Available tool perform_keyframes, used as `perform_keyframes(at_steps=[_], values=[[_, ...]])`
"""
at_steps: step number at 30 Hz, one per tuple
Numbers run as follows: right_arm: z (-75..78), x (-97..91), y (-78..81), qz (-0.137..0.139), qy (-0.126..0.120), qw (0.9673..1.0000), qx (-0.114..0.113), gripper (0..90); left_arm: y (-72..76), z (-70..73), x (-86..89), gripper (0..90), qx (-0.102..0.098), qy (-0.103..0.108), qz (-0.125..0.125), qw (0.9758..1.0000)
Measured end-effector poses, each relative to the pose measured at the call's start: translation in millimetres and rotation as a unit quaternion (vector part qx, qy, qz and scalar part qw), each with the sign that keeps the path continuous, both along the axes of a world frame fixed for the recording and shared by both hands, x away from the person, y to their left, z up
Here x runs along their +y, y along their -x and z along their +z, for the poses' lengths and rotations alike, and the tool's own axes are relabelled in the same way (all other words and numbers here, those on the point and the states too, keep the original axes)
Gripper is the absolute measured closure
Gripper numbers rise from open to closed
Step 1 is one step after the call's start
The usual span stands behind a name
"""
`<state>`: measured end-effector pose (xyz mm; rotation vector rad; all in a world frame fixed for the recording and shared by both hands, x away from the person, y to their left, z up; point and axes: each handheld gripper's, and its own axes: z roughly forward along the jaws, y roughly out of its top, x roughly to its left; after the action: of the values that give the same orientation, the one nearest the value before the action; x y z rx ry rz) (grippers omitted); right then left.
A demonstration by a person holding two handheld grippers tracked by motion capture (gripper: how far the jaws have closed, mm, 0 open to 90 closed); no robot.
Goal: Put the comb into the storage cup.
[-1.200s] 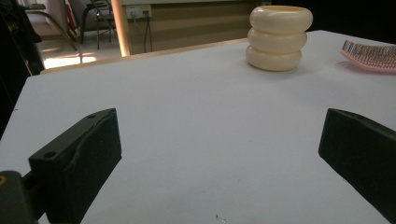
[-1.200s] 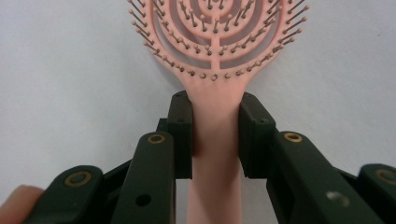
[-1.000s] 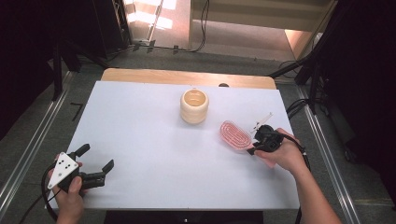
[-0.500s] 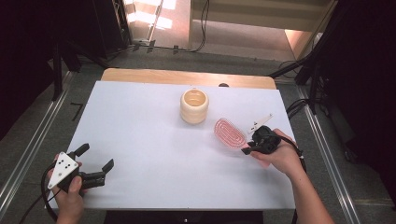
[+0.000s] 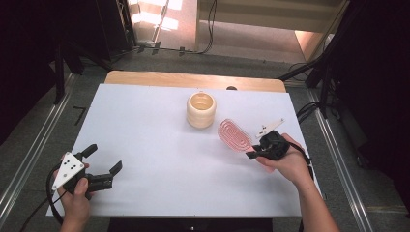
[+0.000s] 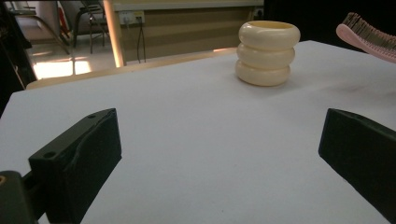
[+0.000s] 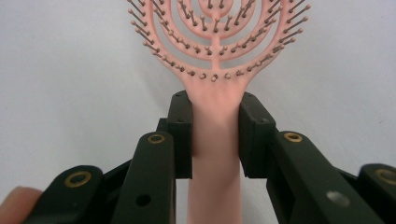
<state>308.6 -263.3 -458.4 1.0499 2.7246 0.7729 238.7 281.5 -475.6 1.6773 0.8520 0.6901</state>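
The pink hairbrush (image 5: 234,135) has shifted toward the cream ringed holder (image 5: 201,109) since a second ago, and its head now hangs just beside the holder, lifted off the white table (image 5: 145,125); that looks like the carry toward the holder is under way. The right gripper (image 7: 215,135) has its jaws pressed against both sides of the brush handle, just below the bristled head, which points away from the jaws. The left gripper (image 5: 104,166) rests at the table's near left corner, well apart, jaws wide and empty
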Motion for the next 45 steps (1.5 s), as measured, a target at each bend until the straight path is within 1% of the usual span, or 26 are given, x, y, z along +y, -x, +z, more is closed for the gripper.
perform_keyframes(at_steps=[2, 4, 5, 7, 11, 13, 16, 18, 20, 21, 22, 27, 28, 32, 35, 38, 45], values=[[1.5, 1.6, 1.2, -0.003, -0.004, 1.0000, -0.005, 68.2, -1.3, 2.3, -4.1, 0.1, -0.001, -0.005, -0.005, 1.0000], [2.4, 2.9, 1.8, 0.001, -0.010, 0.9999, -0.007, 68.2, -2.7, 3.8, -7.5, 0.1, -0.002, -0.008, -0.010, 0.9999], [2.8, 3.9, 2.6, -0.001, -0.012, 0.9999, -0.010, 68.2, -3.2, 4.4, -9.6, 0.1, -0.001, -0.006, -0.014, 0.9999], [3.0, 5.6, 3.2, 0.000, -0.017, 0.9998, -0.012, 68.2, -4.3, 5.5, -12.8, 0.1, -0.001, -0.011, -0.019, 0.9998], [3.7, 6.9, 3.9, 0.001, -0.028, 0.9995, -0.017, 68.2, -6.3, 7.1, -18.4, 0.1, -0.001, -0.013, -0.025, 0.9996], [3.8, 7.6, 4.3, 0.001, -0.031, 0.9994, -0.017, 68.2, -7.9, 8.2, -21.3, 0.1, -0.001, -0.008, -0.029, 0.9995], [4.2, 8.4, 5.1, -0.001, -0.037, 0.9990, -0.024, 68.2, -10.4, 10.0, -25.5, 0.1, 0.003, -0.008, -0.037, 0.9993], [4.9, 9.6, 6.0, 0.002, -0.038, 0.9990, -0.023, 68.2, -12.2, 11.2, -28.9, 0.1, 0.004, -0.008, -0.042, 0.9991], [6.0, 10.9, 7.0, 0.006, -0.042, 0.9986, -0.031, 68.2, -13.5, 12.3, -32.3, 0.1, 0.006, -0.009, -0.045, 0.9989], [6.3, 11.4, 7.4, 0.006, -0.043, 0.9986, -0.029, 68.2, -14.8, 12.8, -34.9, 0.1, 0.005, -0.007, -0.049, 0.9988], [6.6, 12.3, 7.8, 0.006, -0.045, 0.9984, -0.035, 68.2, -15.5, 13.4, -37.1, 0.1, 0.005, -0.006, -0.051, 0.9987], [8.2, 14.8, 8.9, 0.008, -0.056, 0.9976, -0.040, 68.2, -19.2, 16.9, -47.2, 0.1, 0.004, -0.011, -0.063, 0.9980], [8.6, 15.3, 9.1, 0.008, -0.059, 0.9973, -0.042, 68.2, -19.9, 17.5, -49.7, 0.1, 0.003, -0.009, -0.063, 0.9979], [10.3, 17.0, 10.1, 0.008, -0.066, 0.9966, -0.049, 68.2, -23.3, 20.6, -57.1, 0.1, 0.001, -0.012, -0.072, 0.9973], [11.1, 18.8, 10.9, 0.010, -0.072, 0.9958, -0.055, 68.2, -26.2, 22.7, -62.8, 0.1, 0.002, -0.005, -0.078, 0.9969], [11.5, 21.4, 11.8, 0.011, -0.077, 0.9951, -0.061, 68.2, -28.0, 24.6, -69.1, 0.1, 0.001, -0.005, -0.083, 0.9966], [10.6, 27.3, 13.2, 0.017, -0.085, 0.9940, -0.067, 68.2, -32.4, 26.8, -83.0, 0.1, 0.002, -0.006, -0.096, 0.9953]])
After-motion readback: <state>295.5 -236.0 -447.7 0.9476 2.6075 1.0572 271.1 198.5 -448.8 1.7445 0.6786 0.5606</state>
